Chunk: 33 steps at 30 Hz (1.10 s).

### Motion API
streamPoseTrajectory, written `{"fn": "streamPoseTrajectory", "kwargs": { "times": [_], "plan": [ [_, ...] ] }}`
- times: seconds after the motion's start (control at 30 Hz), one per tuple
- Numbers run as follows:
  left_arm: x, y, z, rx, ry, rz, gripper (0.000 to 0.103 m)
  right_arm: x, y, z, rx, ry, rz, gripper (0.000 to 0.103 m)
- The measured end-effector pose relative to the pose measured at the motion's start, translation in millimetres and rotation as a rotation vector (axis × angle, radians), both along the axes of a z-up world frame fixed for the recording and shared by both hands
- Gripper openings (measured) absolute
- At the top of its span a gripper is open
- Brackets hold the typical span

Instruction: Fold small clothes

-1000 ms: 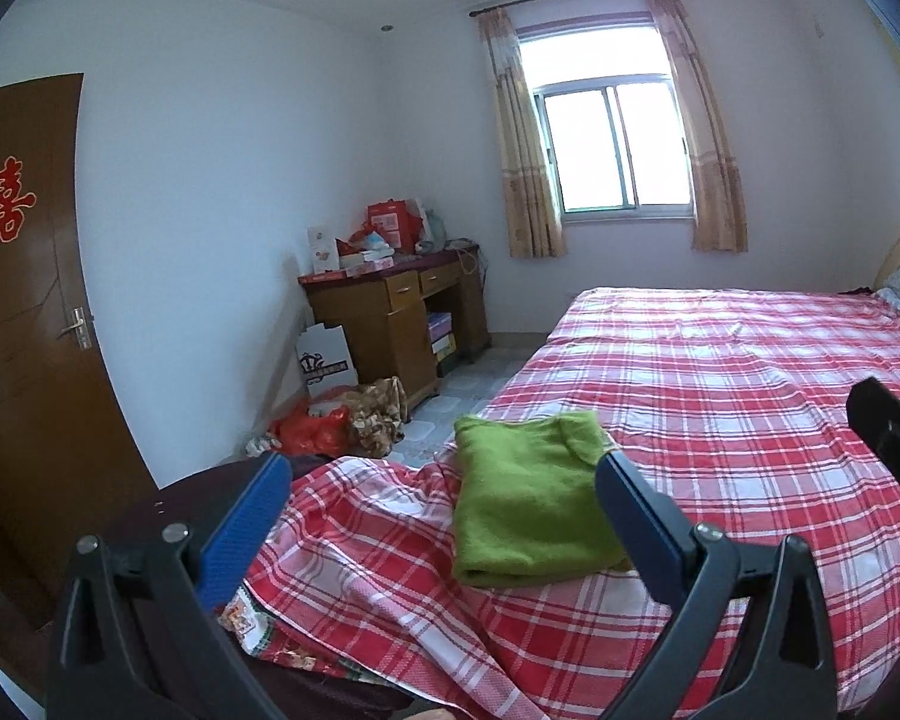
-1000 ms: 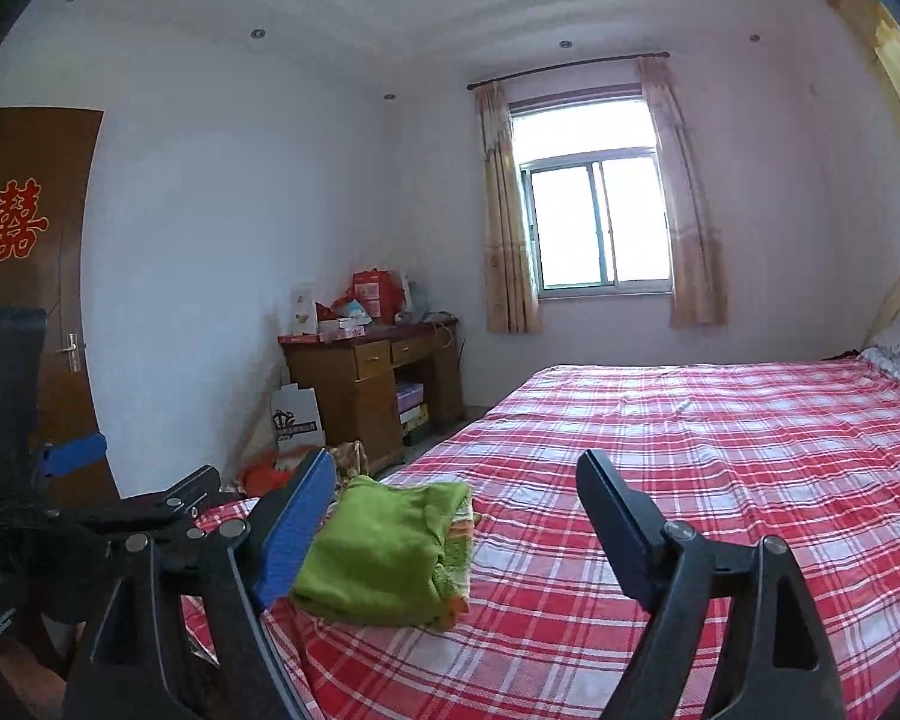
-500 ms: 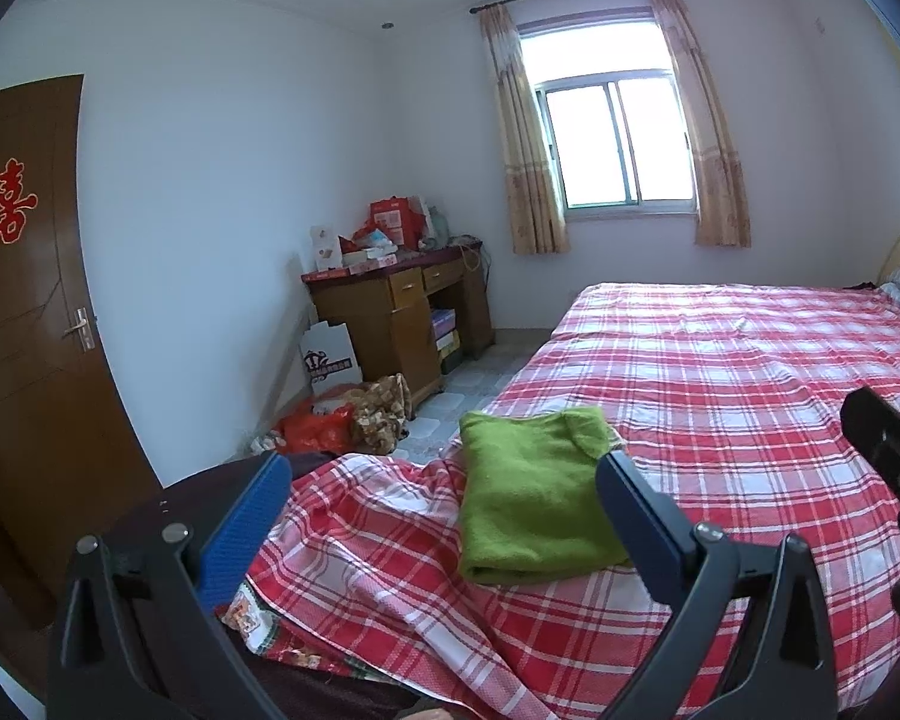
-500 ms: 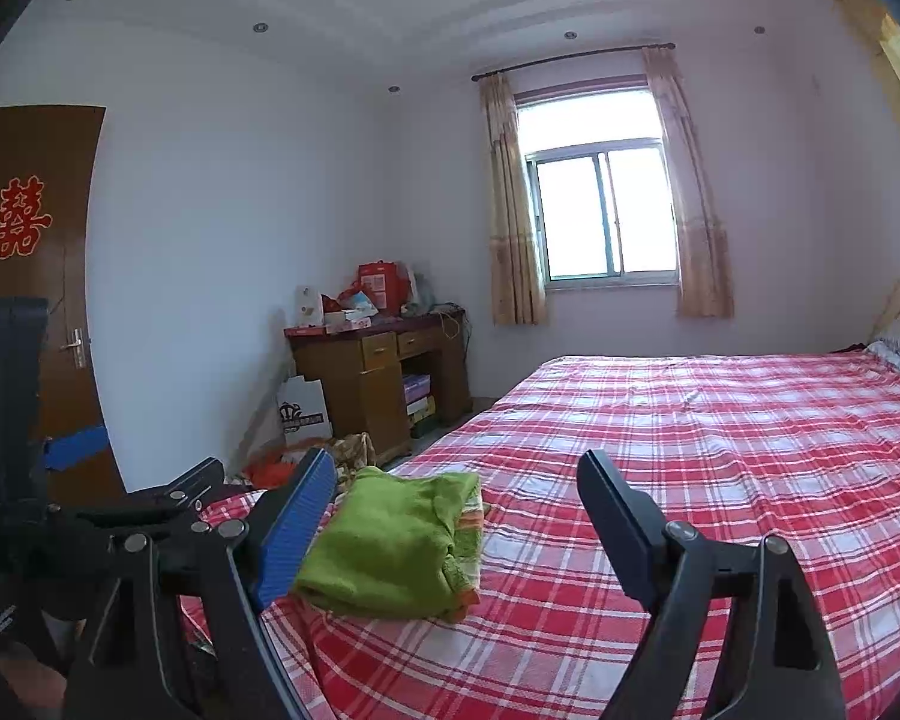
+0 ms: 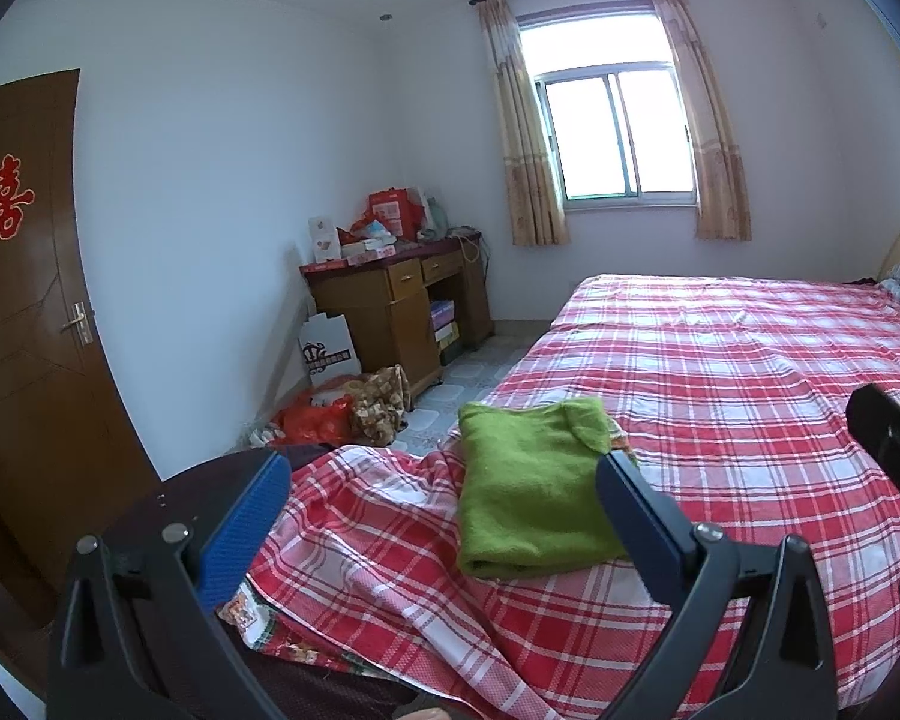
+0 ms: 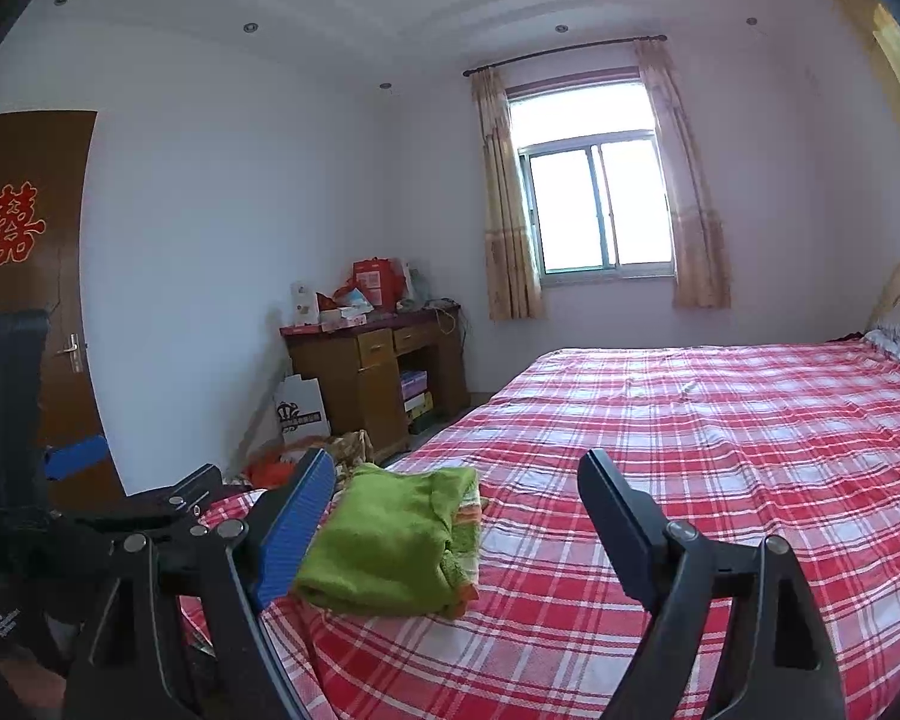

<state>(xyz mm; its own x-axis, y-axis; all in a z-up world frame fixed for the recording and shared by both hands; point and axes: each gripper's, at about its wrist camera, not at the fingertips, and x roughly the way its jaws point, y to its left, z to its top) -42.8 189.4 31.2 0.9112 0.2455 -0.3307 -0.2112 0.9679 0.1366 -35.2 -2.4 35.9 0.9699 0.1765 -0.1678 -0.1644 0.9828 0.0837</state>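
A bed (image 5: 750, 360) under a red plaid sheet fills the bedroom. A folded green garment (image 5: 528, 492) lies near its foot corner. The left gripper (image 5: 444, 510) and right gripper (image 6: 450, 516) both hover spread wide, holding nothing.

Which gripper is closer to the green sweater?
Probably the left gripper: the green sweater lies right between its open jaws. The right gripper sits further right, so the sweater lies beside its left jaw.

Left gripper (image 5: 444, 504): black frame, silver screws behind fingers, blue ribbed pad on inner face of one finger (image 5: 243, 531). Right gripper (image 6: 450, 519): same build.
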Motion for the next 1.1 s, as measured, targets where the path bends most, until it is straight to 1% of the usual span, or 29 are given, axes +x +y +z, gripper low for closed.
{"fn": "streamPoseTrajectory", "kwargs": {
  "times": [0.63, 0.87, 1.0, 1.1],
  "plan": [
    [10.1, 1.5, -7.0, 0.005, 0.044, 0.023, 0.103, 2.6, -0.4, -5.1, 0.014, 0.018, -0.010, 0.084],
    [13.9, 2.8, -11.1, -0.019, 0.068, 0.022, 0.103, 3.8, 1.2, -8.8, 0.015, 0.032, -0.012, 0.084],
    [15.3, 2.5, -12.2, -0.012, 0.072, 0.036, 0.103, 5.8, 2.6, -10.1, 0.012, 0.040, -0.012, 0.084],
    [17.1, 3.8, -13.9, -0.029, 0.083, 0.037, 0.103, 7.1, 2.5, -11.9, 0.013, 0.045, -0.011, 0.084]
  ]
}}
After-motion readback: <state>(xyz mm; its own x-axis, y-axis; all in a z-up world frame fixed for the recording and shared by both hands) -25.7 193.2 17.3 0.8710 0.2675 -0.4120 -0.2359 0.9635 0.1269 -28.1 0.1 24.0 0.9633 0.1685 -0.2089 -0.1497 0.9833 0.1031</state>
